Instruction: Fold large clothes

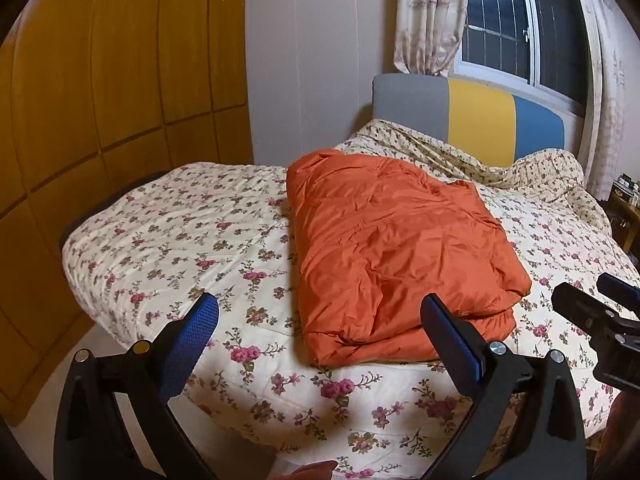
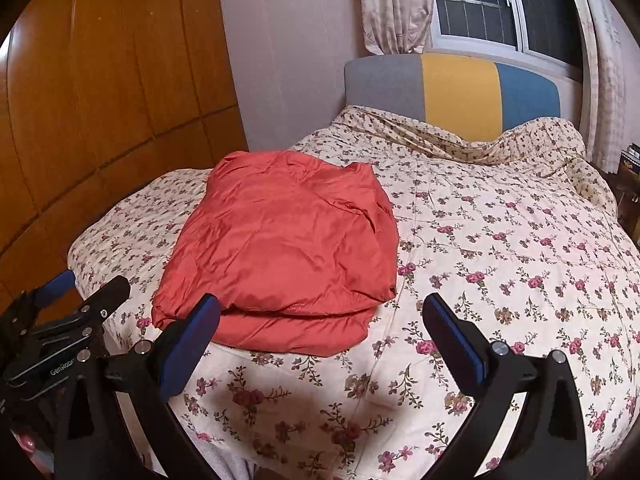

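Note:
An orange puffy jacket (image 1: 392, 248) lies folded into a thick rectangle on the floral bedspread (image 1: 180, 232); it also shows in the right wrist view (image 2: 288, 248). My left gripper (image 1: 320, 312) is open and empty, held above the bed's near edge just in front of the jacket. My right gripper (image 2: 320, 312) is open and empty, near the jacket's front right corner. The right gripper shows at the right edge of the left wrist view (image 1: 600, 304). The left gripper shows at the left edge of the right wrist view (image 2: 84, 292).
A bed (image 2: 500, 260) with a grey, yellow and blue headboard (image 2: 460, 88) fills the view. A wooden wardrobe (image 1: 100, 80) stands to the left. A curtained window (image 1: 520, 20) is behind the headboard. A crumpled floral quilt (image 2: 540, 140) lies by the headboard.

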Demonstrator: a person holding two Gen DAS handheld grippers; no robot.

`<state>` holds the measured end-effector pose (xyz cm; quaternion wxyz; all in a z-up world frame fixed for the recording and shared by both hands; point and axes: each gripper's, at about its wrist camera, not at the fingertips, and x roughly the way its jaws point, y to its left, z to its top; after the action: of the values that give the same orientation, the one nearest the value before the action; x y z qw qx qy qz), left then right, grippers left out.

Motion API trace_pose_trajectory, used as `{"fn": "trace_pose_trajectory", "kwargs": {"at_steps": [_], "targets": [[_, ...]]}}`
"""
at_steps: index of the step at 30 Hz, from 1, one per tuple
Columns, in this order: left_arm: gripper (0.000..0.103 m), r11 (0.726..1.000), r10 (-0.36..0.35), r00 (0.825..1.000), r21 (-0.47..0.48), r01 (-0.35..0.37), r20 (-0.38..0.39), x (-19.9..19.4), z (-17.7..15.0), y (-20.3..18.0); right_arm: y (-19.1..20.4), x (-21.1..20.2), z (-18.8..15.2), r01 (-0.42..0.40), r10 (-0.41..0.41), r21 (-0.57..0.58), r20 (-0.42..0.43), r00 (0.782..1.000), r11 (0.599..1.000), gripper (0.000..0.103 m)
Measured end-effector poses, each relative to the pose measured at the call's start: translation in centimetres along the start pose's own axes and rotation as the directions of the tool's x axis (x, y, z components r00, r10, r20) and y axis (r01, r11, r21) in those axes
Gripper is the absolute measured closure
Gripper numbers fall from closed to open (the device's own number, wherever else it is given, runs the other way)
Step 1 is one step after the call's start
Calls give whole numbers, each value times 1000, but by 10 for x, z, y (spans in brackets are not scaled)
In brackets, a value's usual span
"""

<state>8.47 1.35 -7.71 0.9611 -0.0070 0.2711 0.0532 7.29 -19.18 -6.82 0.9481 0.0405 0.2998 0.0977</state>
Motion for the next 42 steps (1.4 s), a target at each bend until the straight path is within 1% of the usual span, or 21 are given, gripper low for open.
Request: {"fn": "trace_pose_trajectory", "kwargs": {"at_steps": [5, 11, 24, 42], "targets": [[3, 1000, 0, 1000, -3, 0, 0, -1, 0, 3, 2, 3, -2, 11, -11, -6, -5, 1000, 1000, 2], [3, 1000, -14, 1000, -17, 14, -11, 0, -1, 4, -2, 5, -3, -7, 7, 19, -12, 1000, 1000, 2], [3, 999, -23, 999, -29, 22, -27, 3, -4, 3, -2, 9, -5, -4, 4, 27, -24, 1000, 1000, 2], [3, 999, -32, 999, -26, 31, -37, 5, -7, 2, -5, 13, -4, -8, 9, 31, -32, 999, 1000, 2]]}}
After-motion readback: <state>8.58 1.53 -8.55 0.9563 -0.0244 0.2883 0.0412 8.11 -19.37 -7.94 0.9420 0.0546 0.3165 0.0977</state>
